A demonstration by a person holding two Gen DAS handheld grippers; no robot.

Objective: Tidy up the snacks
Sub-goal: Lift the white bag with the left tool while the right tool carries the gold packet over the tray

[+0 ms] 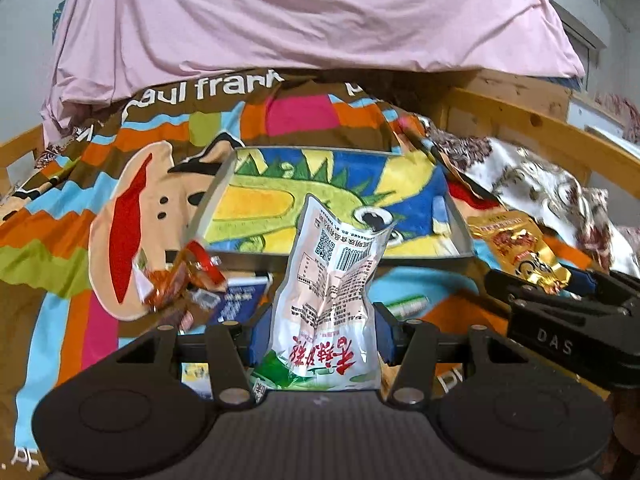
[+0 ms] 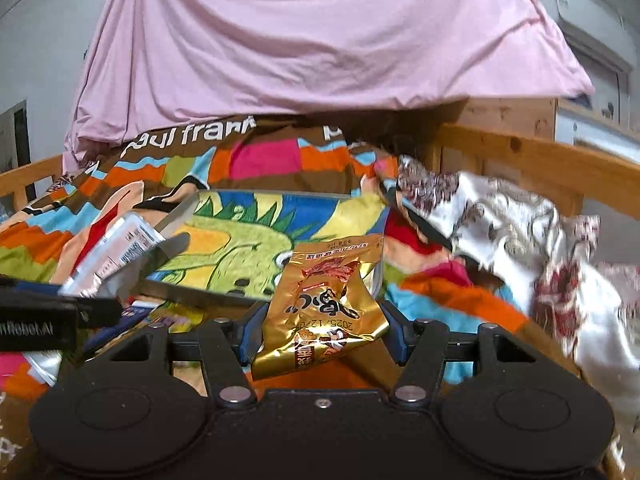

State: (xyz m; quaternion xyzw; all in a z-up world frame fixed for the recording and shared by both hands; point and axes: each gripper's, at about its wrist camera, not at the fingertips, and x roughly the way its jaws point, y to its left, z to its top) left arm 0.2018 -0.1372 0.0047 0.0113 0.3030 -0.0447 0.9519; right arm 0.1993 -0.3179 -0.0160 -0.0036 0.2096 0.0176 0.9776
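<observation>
"paul frank" on the striped blanket, "DAS" on the right gripper, "2025/12/0" on the gold packet

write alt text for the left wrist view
The left gripper holds a white snack packet upright between its fingers, before a shallow tray on a colourful blanket. At right, the right gripper holds a gold packet.

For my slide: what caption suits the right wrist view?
Right tongs grip a gold snack packet before a lined tray.
</observation>
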